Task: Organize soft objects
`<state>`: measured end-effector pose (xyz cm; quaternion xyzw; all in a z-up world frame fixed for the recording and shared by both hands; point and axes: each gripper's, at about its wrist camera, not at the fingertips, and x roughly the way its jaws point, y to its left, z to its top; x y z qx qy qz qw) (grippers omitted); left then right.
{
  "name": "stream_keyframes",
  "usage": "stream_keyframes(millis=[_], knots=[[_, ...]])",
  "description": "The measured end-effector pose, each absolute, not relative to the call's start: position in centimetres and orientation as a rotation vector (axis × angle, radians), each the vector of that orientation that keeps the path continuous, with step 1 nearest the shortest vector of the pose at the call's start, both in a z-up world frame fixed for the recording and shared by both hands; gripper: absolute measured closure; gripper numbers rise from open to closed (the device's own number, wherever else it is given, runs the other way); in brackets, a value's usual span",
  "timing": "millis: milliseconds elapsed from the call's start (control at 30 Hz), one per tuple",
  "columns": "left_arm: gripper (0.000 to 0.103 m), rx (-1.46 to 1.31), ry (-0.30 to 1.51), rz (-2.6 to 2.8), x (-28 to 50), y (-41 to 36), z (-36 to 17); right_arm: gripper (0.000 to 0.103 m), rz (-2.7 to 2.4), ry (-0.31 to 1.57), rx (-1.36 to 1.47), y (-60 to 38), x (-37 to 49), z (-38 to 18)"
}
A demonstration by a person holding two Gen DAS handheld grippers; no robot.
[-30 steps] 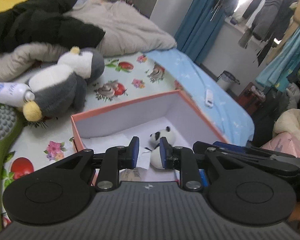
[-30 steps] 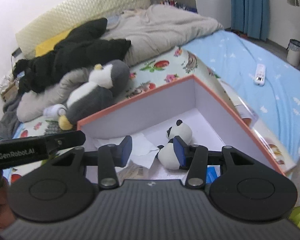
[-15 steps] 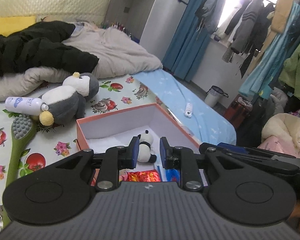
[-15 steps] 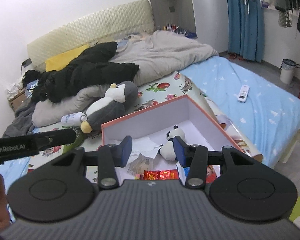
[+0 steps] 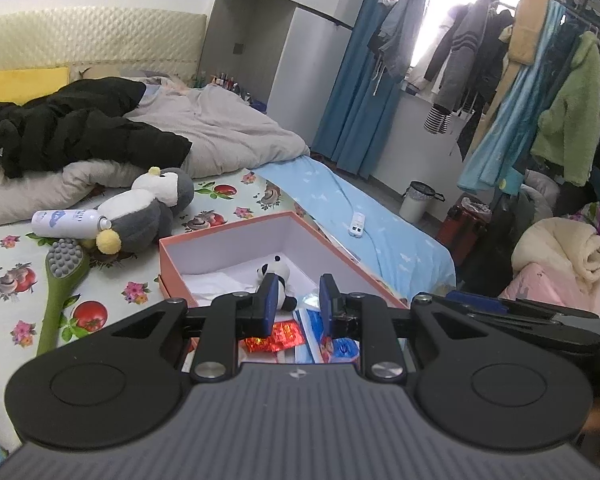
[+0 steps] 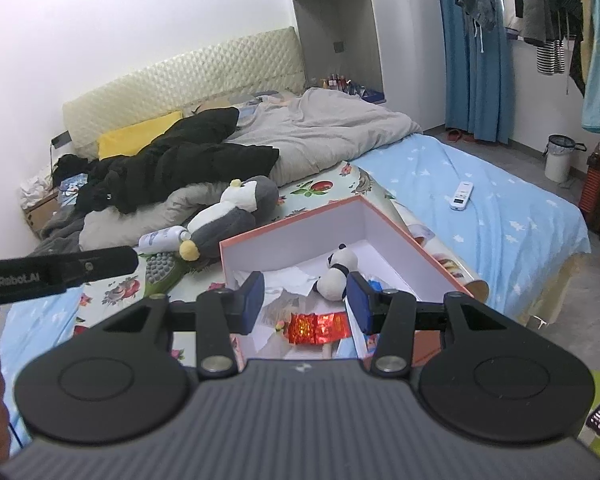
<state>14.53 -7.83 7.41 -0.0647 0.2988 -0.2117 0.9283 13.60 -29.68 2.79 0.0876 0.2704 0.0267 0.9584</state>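
Looking along the left gripper [image 5: 296, 300], its blue-padded fingers stand partly spread with nothing between them, above the near end of the open salmon-pink cardboard box [image 5: 220, 236] on the bed. Inside the box, at about 12 o'clock from the fingers, lies the small black-and-white panda plush toy [image 5: 275, 274] on white tissue paper, with a red foil packet [image 5: 278, 334] and blue-and-white sachets nearer the camera. At 10 o'clock, outside the box on the fruit-printed sheet [image 5: 20, 280], lies the large grey-and-white penguin plush with yellow feet [image 5: 148, 208], touching a white spray can [image 5: 66, 223] and just beside a green long-handled massage brush [image 5: 62, 280]. A white remote control [image 5: 358, 225] rests on the blue sheet at 1 o'clock.

From the right wrist view, the right gripper [image 6: 306, 300] has its fingers spread wider, also empty. The panda sits at 12 o'clock just beyond them; the penguin is at 11 o'clock beside the box's far wall. At 9 o'clock the other tool's black bar reads "GenRobot.AI". The can's blue print is too small to read.

Judging by looks, the penguin is light, squashy and bulky: it should give under the pads without slipping, so its narrower neck or a foot seems the best hold. The panda would pinch easily across its body.
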Motion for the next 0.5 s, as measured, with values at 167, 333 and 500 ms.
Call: stream_keyframes(millis=[167, 333, 500], knots=[[0.076, -0.134, 0.616, -0.428, 11.8, -7.6, 7.3, 0.054, 0.049, 0.553, 0.185, -29.7, 12.0, 2.3], [0.068, -0.135, 0.613, -0.424, 10.5, -7.8, 7.1, 0.054, 0.042, 0.538, 0.191, -29.5, 10.8, 2.1], [0.067, -0.129, 0.616, -0.42, 9.3, -7.9, 6.9, 0.054, 0.049, 0.546, 0.169, -29.2, 9.5, 1.6]])
